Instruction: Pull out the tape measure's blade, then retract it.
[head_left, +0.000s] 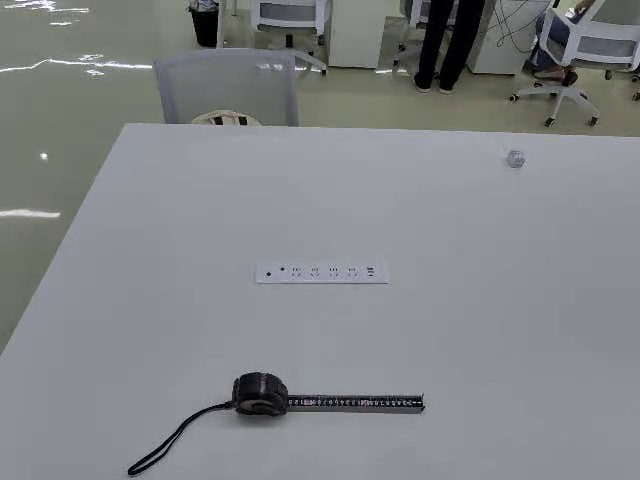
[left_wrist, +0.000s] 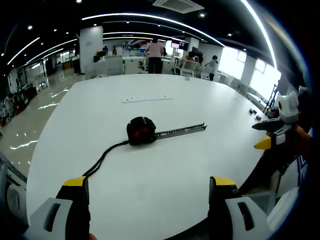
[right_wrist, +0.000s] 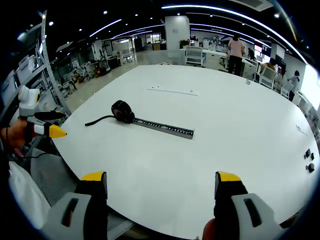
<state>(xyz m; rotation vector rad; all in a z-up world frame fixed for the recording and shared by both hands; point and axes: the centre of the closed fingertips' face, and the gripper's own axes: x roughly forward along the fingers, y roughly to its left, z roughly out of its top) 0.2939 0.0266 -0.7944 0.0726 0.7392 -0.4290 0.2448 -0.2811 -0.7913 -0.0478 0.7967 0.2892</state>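
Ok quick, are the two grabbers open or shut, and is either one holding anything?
Left gripper: open, holding nothing.
Right gripper: open, holding nothing; the tape measure lies ahead, untouched.

Tape measure (head_left: 260, 393) on table (head_left: 480, 330), before socket strip (head_left: 321, 273)

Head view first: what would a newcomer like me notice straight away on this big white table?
A black tape measure lies near the front edge of the white table, its blade pulled out to the right and a dark strap trailing left. Farther back sits a flat white socket strip. In the gripper views, the left gripper and right gripper hang open, yellow-tipped, touching nothing.
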